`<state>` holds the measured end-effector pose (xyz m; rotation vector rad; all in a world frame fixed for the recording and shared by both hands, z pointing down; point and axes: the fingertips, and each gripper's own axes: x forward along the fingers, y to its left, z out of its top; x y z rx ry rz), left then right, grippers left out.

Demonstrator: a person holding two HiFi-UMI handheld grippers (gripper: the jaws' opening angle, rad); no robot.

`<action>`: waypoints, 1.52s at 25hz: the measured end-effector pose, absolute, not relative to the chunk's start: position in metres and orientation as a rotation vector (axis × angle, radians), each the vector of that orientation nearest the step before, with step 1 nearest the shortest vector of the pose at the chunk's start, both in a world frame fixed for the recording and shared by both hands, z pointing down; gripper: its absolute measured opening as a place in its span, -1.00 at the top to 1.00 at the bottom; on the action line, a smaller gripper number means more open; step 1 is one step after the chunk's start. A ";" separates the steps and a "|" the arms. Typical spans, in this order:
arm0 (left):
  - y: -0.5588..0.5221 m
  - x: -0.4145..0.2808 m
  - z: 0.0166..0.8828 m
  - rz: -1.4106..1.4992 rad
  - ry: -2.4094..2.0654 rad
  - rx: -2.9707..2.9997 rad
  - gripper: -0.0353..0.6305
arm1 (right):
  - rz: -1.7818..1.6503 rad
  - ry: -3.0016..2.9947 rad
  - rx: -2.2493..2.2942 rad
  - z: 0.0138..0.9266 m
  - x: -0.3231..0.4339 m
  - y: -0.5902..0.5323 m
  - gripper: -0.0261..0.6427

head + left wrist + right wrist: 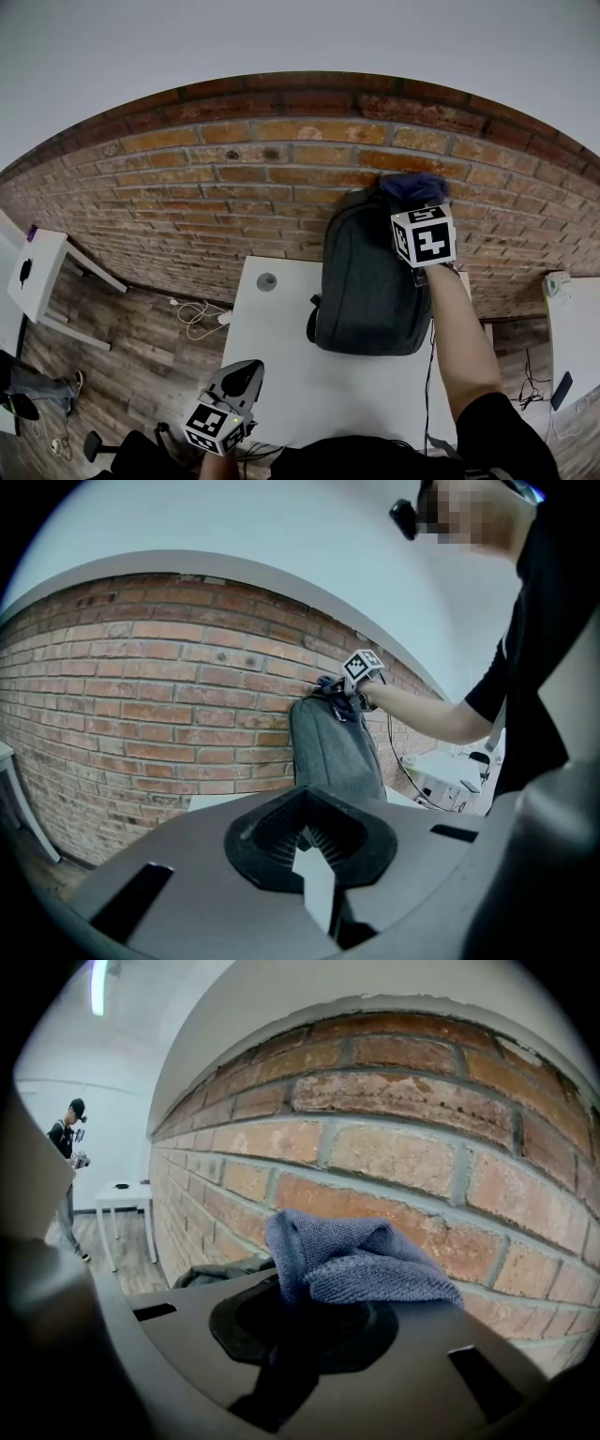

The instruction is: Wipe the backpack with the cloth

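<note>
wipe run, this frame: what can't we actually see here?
- Whether the cloth touches the backpack: in the head view, the right gripper's marker cube covers the spot. In the right gripper view, the cloth itself blocks it.
- Right jaw tips: right gripper view, buried in the cloth.
- Backpack's base: left gripper view, hidden behind the left gripper's body.
- What the small round thing on the table is: head view, too small.
</note>
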<state>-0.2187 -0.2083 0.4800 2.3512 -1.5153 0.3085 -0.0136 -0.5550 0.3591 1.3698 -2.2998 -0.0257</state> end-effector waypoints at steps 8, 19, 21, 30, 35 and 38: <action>-0.198 -0.240 0.484 0.289 -1.542 2.320 0.91 | -0.047 -2.338 1.287 0.363 -0.067 -0.548 0.73; -0.192 -0.259 0.480 0.261 -1.603 2.296 0.91 | -0.093 -2.341 1.130 0.384 -0.136 -0.529 0.73; -0.190 -0.259 0.481 0.260 -1.608 2.286 0.91 | -0.132 -2.326 1.090 0.388 -0.147 -0.525 0.73; -0.186 -0.255 0.481 0.272 -1.614 2.277 0.91 | -0.148 -2.317 1.072 0.387 -0.144 -0.524 0.73; -0.185 -0.244 0.477 0.267 -1.609 2.284 0.91 | -0.152 -2.304 1.197 0.371 -0.107 -0.540 0.73; -0.183 -0.235 0.480 0.274 -1.597 2.284 0.91 | -0.137 -2.296 1.250 0.363 -0.079 -0.545 0.73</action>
